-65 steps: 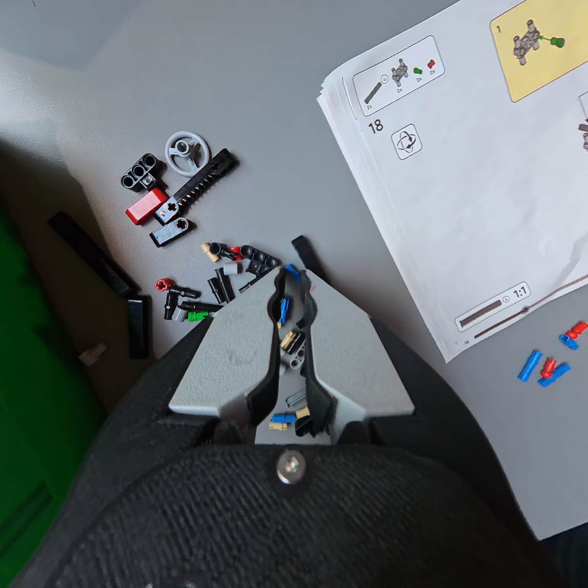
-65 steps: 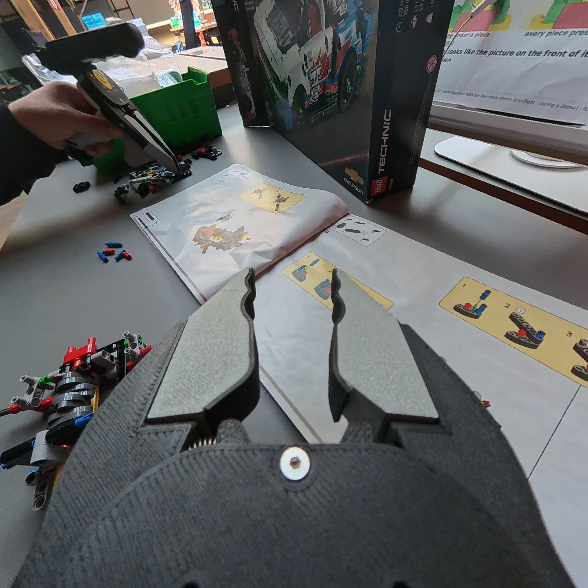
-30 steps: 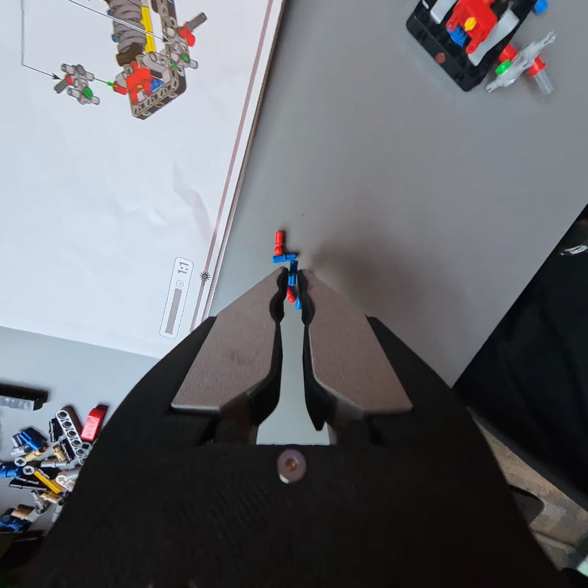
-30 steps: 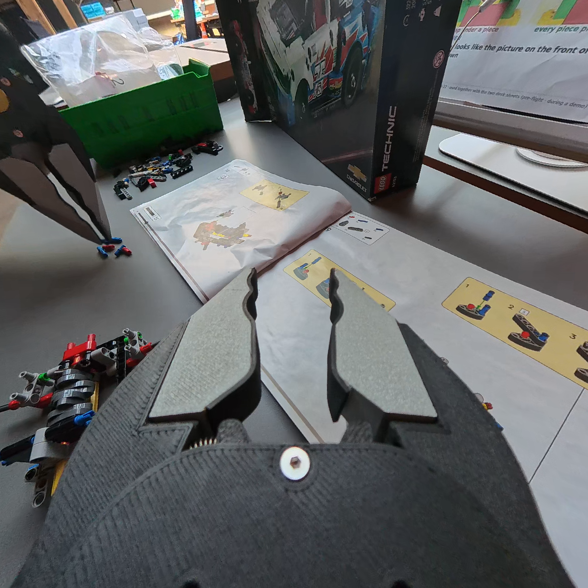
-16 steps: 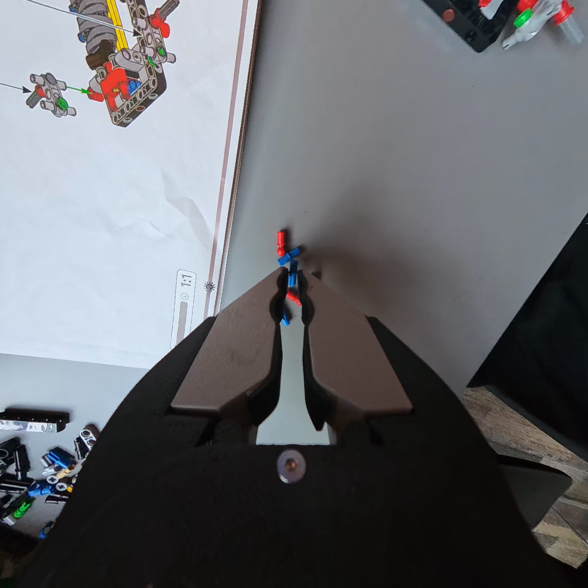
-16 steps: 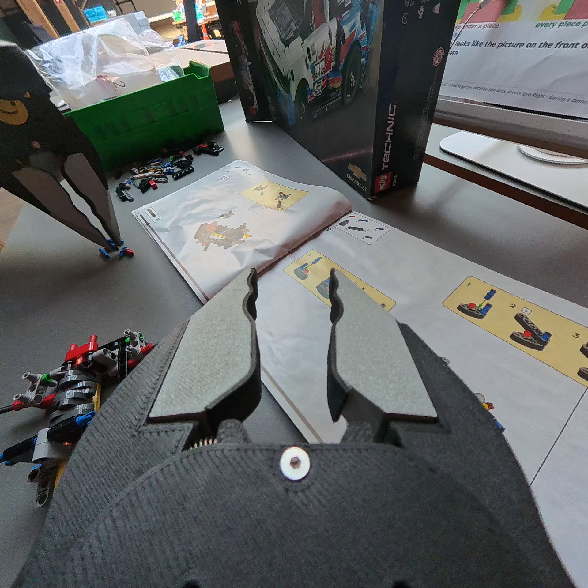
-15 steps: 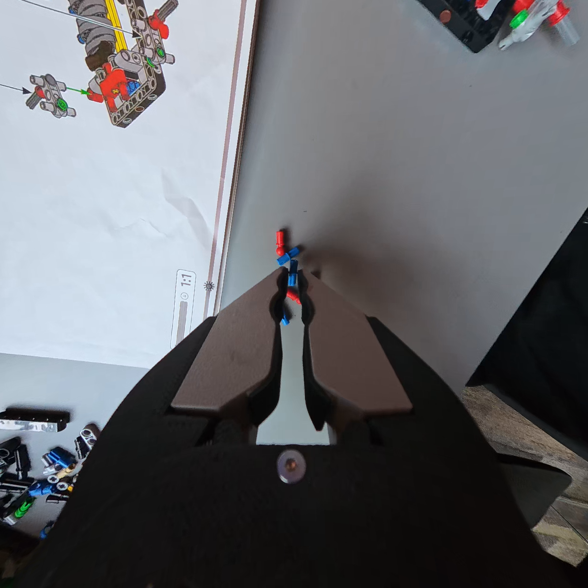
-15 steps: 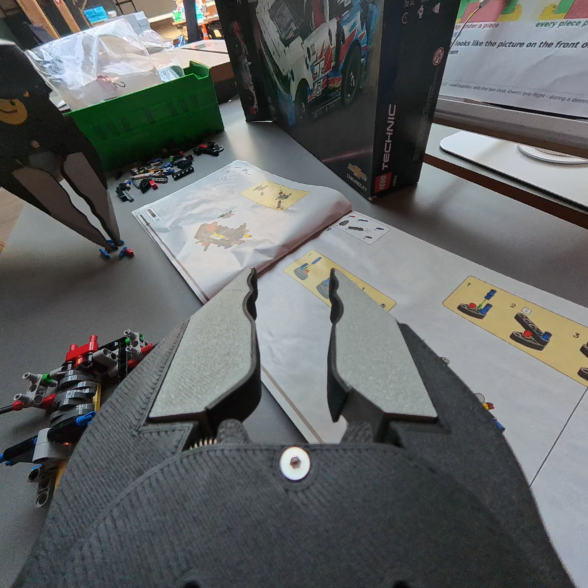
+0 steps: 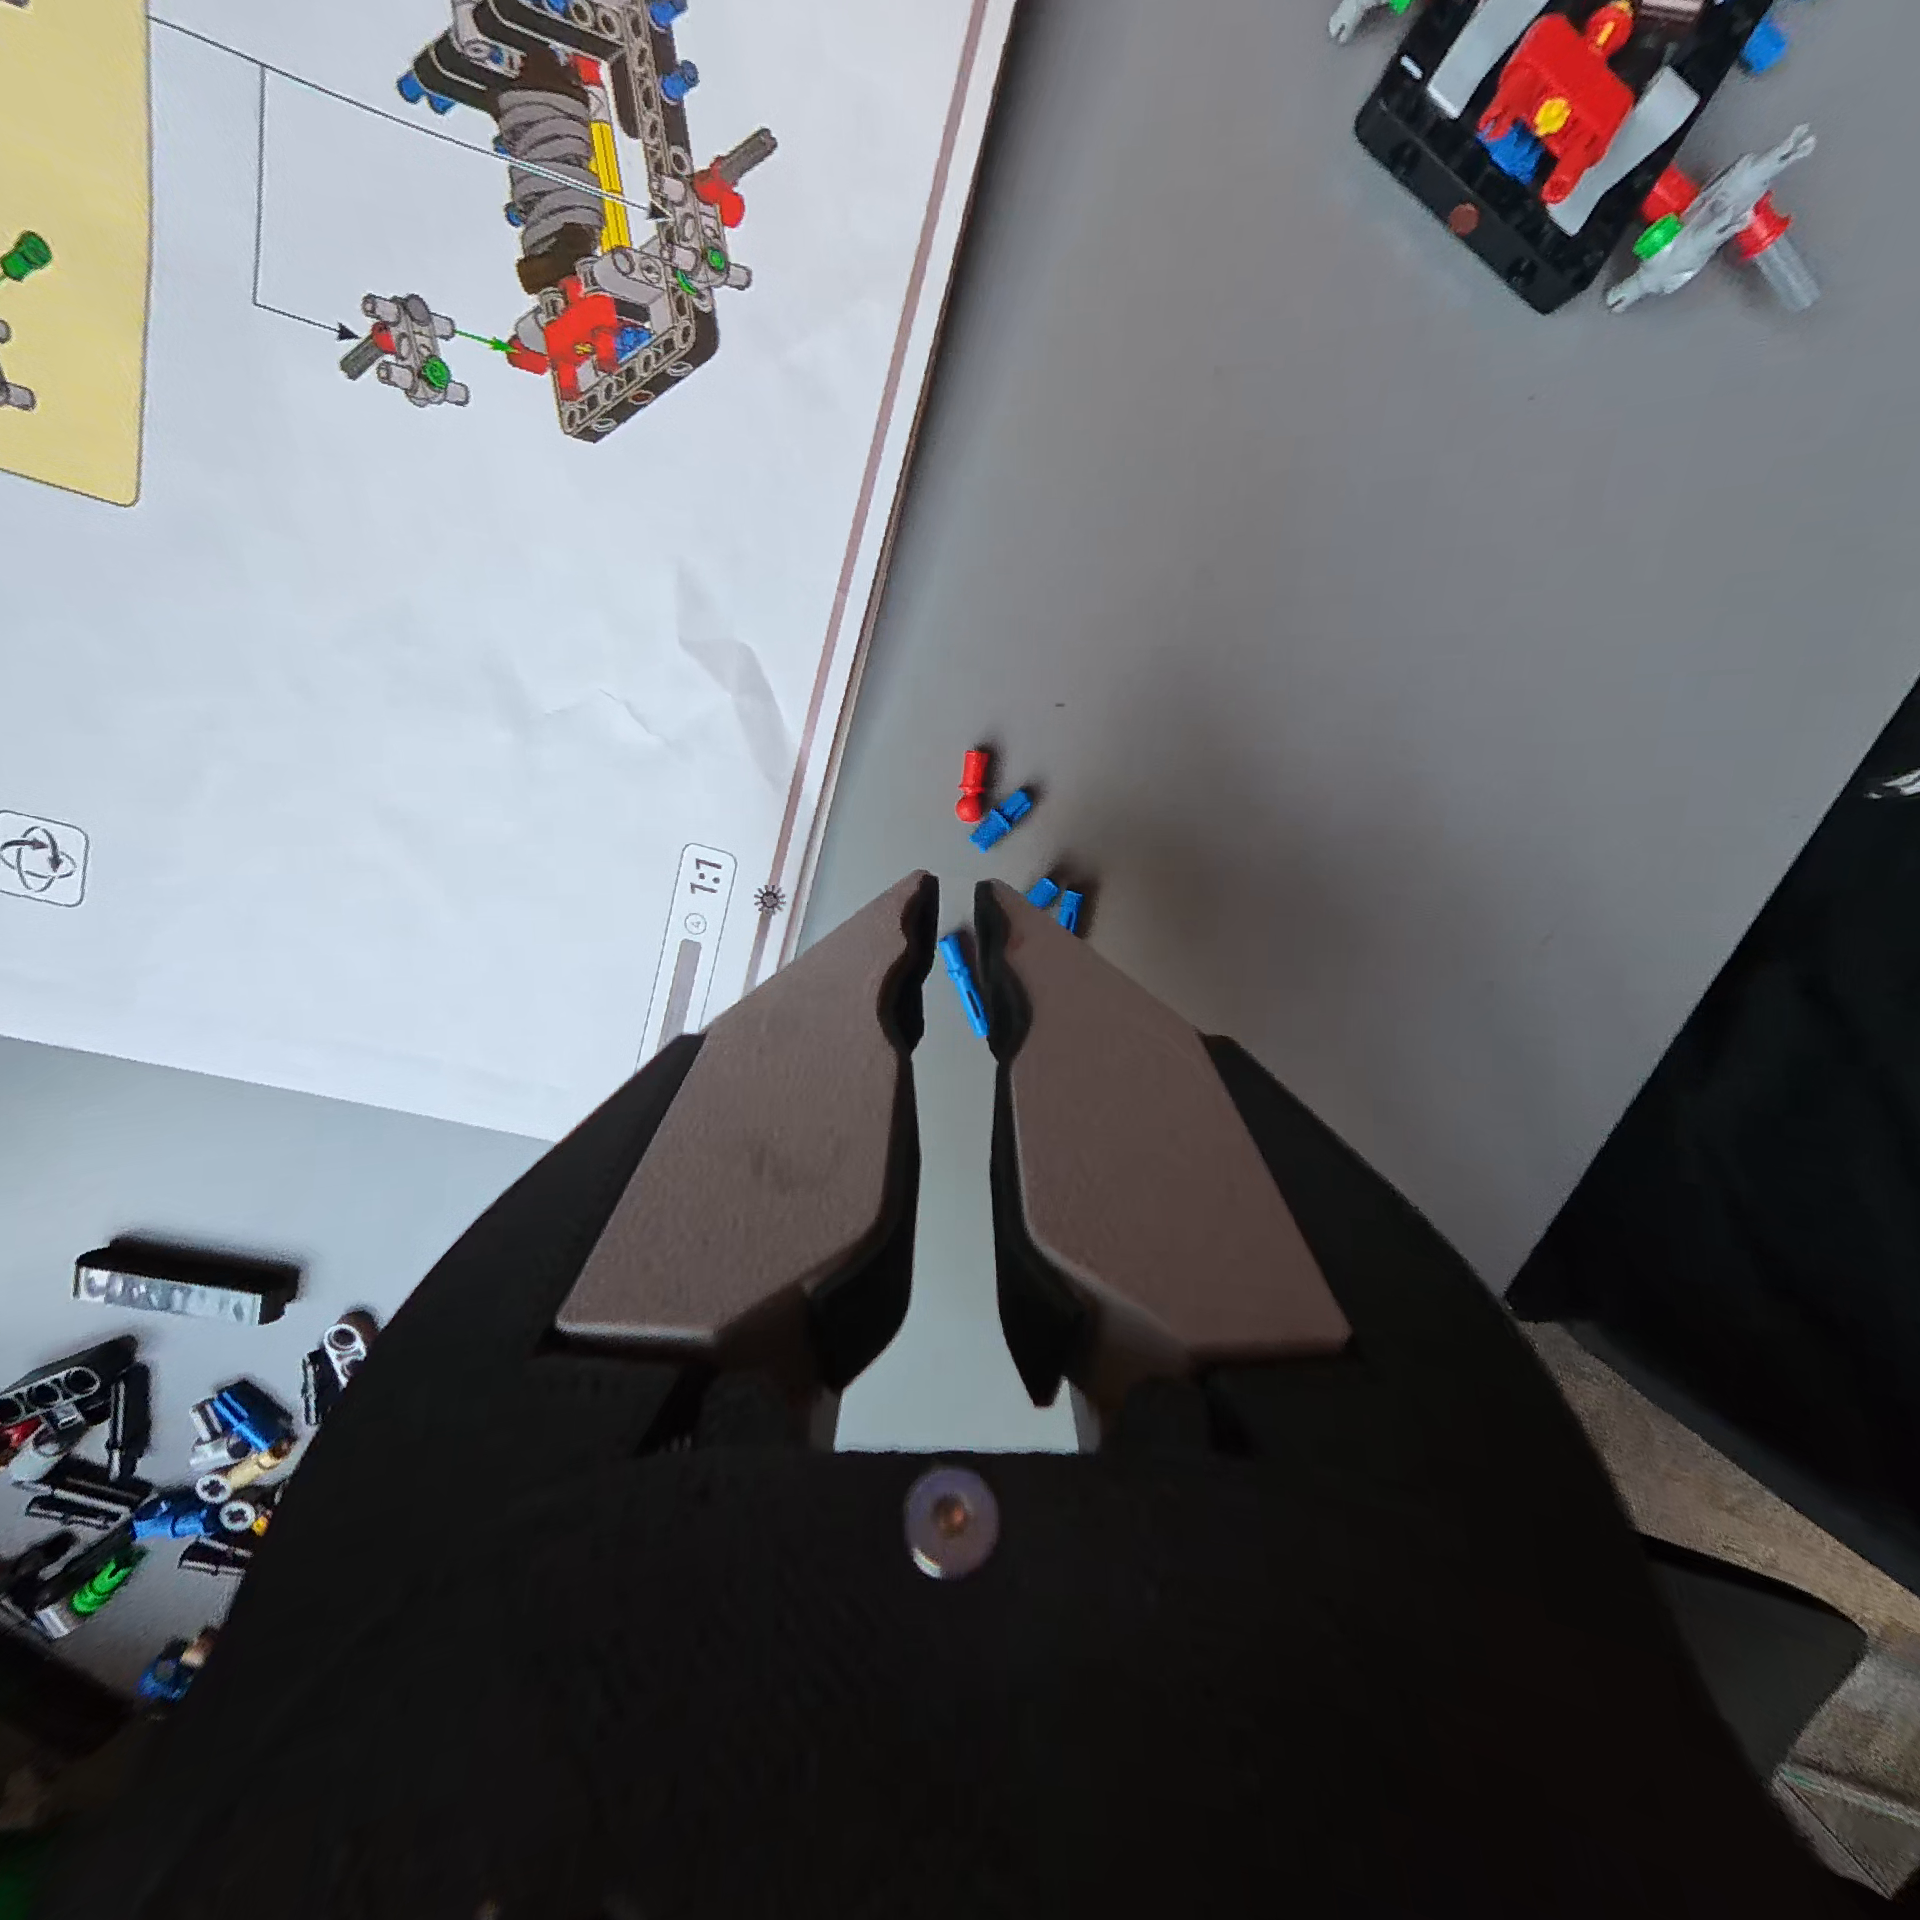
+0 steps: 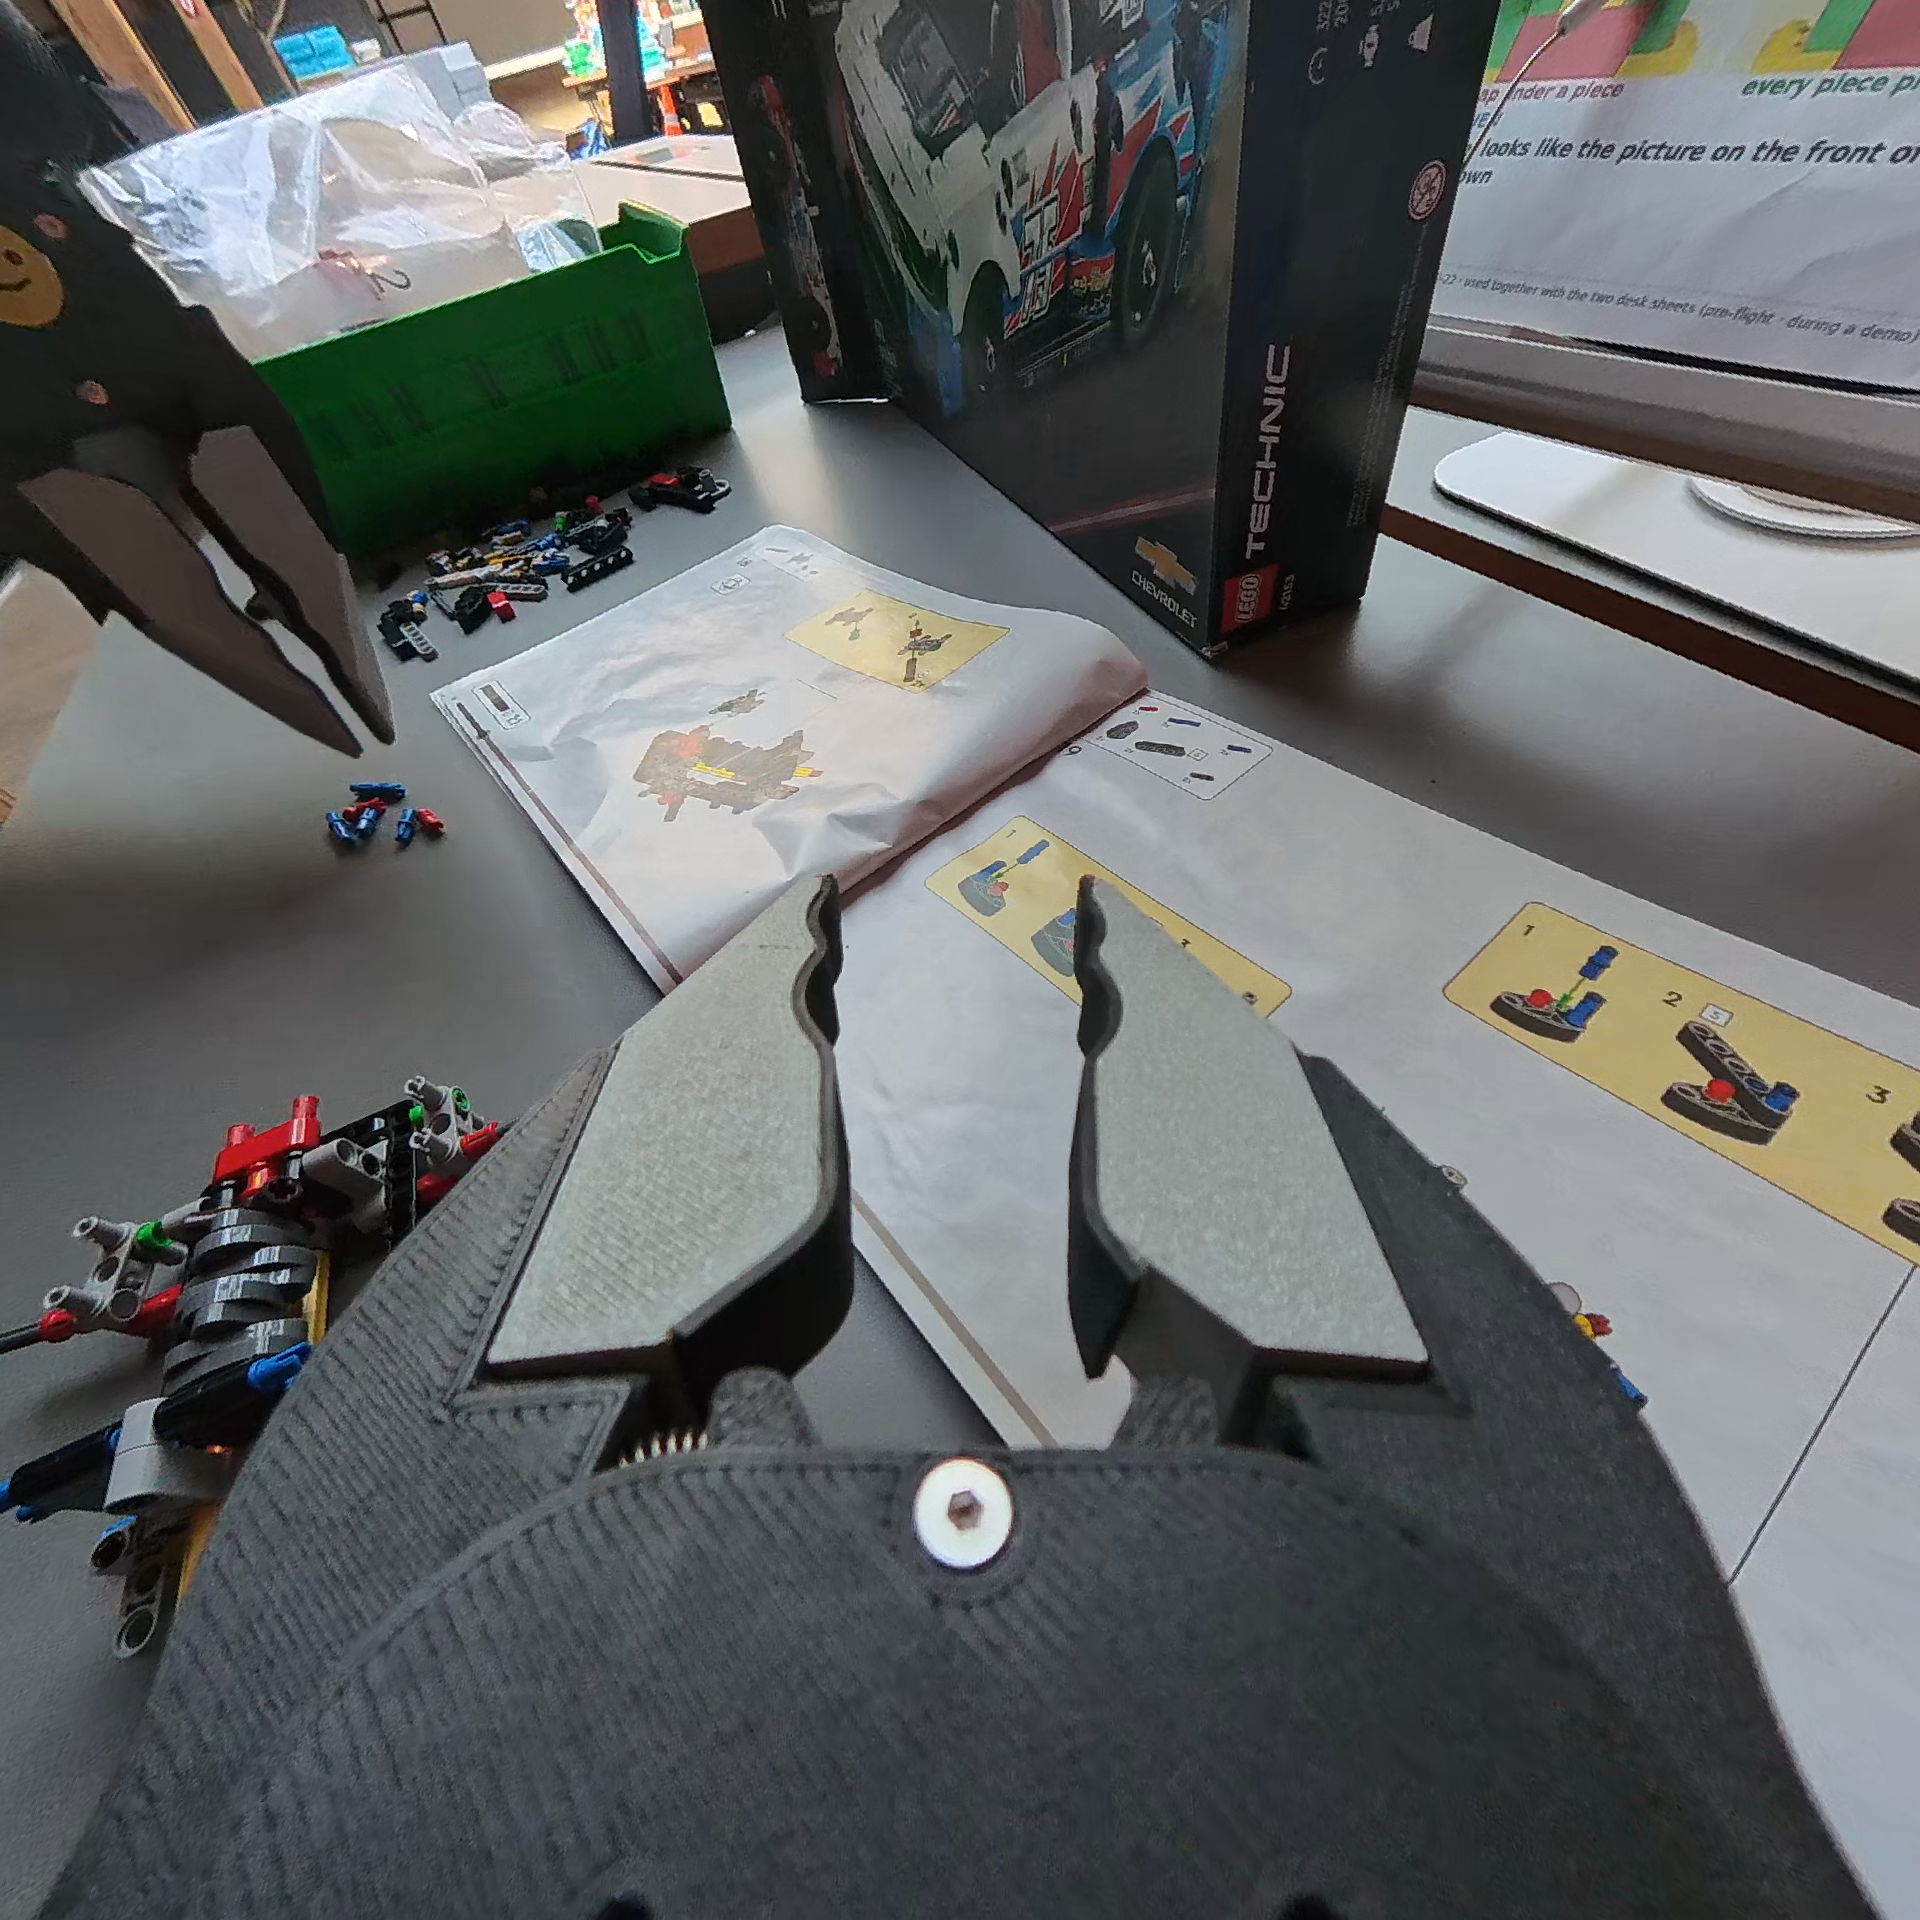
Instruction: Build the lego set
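Observation:
My left gripper is nearly shut, with a long blue pin between its fingers. In the right wrist view the left gripper hangs a little above a small cluster of loose red and blue pins. Those loose pins lie just past the left gripper's tips. The part-built black, red and grey assembly sits at the far right; it also shows at the lower left of the right wrist view. My right gripper is open and empty over the open instruction booklet.
The booklet lies left of the pins. A pile of small loose parts lies in front of a green bin. The set's box stands behind the booklet. A printed sheet covers the table at right. The table edge runs close on the right. Some 25 centimeters of space lies between my two pairs of fingers.
My left gripper went from the parts pile to the pin cluster, came down on it, and has now lifted with a blue pin between its fingers. The right gripper has not moved.

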